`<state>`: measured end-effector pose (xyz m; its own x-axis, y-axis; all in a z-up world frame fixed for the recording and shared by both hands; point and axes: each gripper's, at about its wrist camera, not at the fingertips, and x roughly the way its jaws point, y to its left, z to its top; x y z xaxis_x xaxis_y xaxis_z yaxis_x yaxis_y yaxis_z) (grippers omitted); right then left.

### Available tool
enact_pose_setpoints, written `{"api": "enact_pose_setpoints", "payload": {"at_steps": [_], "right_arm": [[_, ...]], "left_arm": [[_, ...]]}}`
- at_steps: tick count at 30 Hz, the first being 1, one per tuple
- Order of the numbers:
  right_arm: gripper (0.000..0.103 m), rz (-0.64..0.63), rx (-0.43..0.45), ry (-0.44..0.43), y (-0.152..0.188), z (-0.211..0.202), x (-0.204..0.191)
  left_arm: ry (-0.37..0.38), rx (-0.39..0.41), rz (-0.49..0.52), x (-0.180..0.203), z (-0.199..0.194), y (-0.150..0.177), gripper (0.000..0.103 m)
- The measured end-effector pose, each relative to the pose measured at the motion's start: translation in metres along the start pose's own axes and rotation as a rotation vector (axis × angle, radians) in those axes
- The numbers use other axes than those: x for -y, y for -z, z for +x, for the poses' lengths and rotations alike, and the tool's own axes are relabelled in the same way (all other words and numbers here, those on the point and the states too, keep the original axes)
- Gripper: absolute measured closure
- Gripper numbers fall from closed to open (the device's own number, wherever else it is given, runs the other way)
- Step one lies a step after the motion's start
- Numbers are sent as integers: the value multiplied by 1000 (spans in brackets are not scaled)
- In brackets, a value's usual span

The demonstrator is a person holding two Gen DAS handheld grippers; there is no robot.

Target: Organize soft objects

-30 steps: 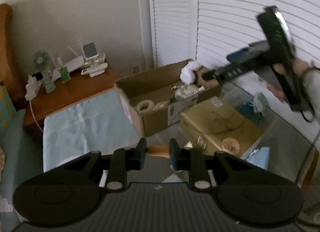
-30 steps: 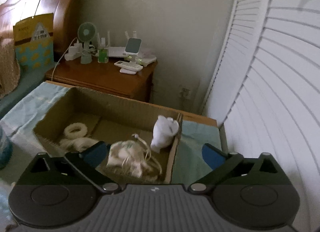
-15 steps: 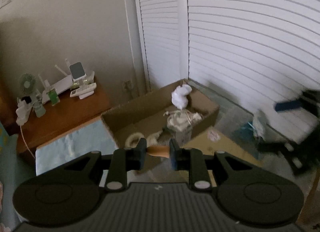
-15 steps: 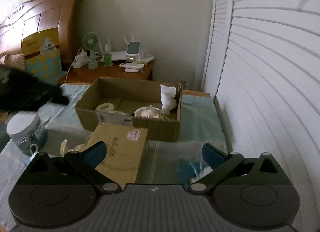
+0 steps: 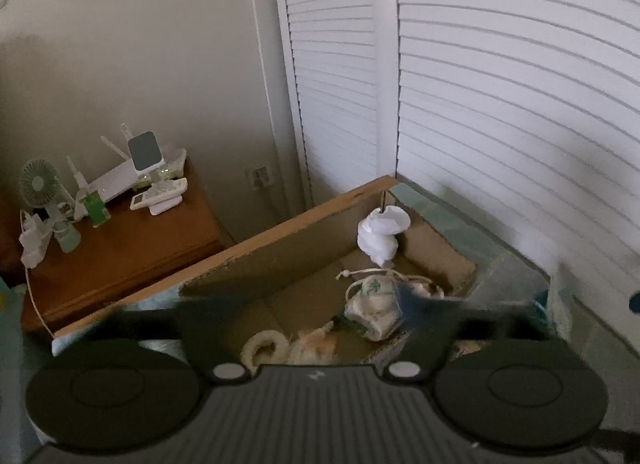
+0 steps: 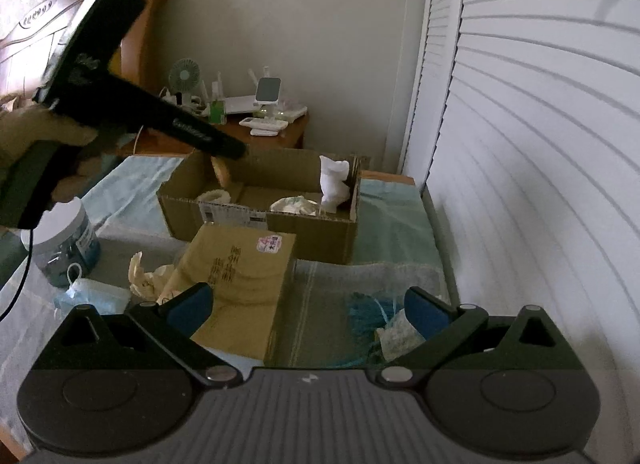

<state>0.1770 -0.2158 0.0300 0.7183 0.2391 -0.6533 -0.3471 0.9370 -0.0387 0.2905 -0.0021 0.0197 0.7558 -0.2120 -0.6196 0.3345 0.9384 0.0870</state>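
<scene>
While over the cardboard box [image 6: 260, 200], left claw [image 5: 320, 304] blurred, spread wide, tan ring toy [image 6: 221, 172] upright beneath, right claw [image 6: 308, 308] wide, empty.

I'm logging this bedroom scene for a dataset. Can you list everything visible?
open cardboard box: 1, brown, on the bed
white soft toy: 1, in box's far right corner
drawstring pouch: 1, pale patterned, in box
fluffy ring: 1, cream, in box
closed carton: 1, tan, before the box
jar: 1, blue, white lid, left
face mask: 1, blue
nightstand: 1, wooden
left gripper: over box, blurred
right gripper: open
</scene>
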Motion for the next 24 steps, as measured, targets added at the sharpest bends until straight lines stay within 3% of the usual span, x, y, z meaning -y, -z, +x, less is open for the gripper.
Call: {"api": "enact_pose_setpoints", "payload": {"at_steps": [11,24], "right_arm": [[0,17,17,1,3,-11,5],[0,17,-5,-12,22,-19,0]], "left_arm": [[23,8,-37,3,-36,15,3],[46,21,-84,25,-104,75,2]]}}
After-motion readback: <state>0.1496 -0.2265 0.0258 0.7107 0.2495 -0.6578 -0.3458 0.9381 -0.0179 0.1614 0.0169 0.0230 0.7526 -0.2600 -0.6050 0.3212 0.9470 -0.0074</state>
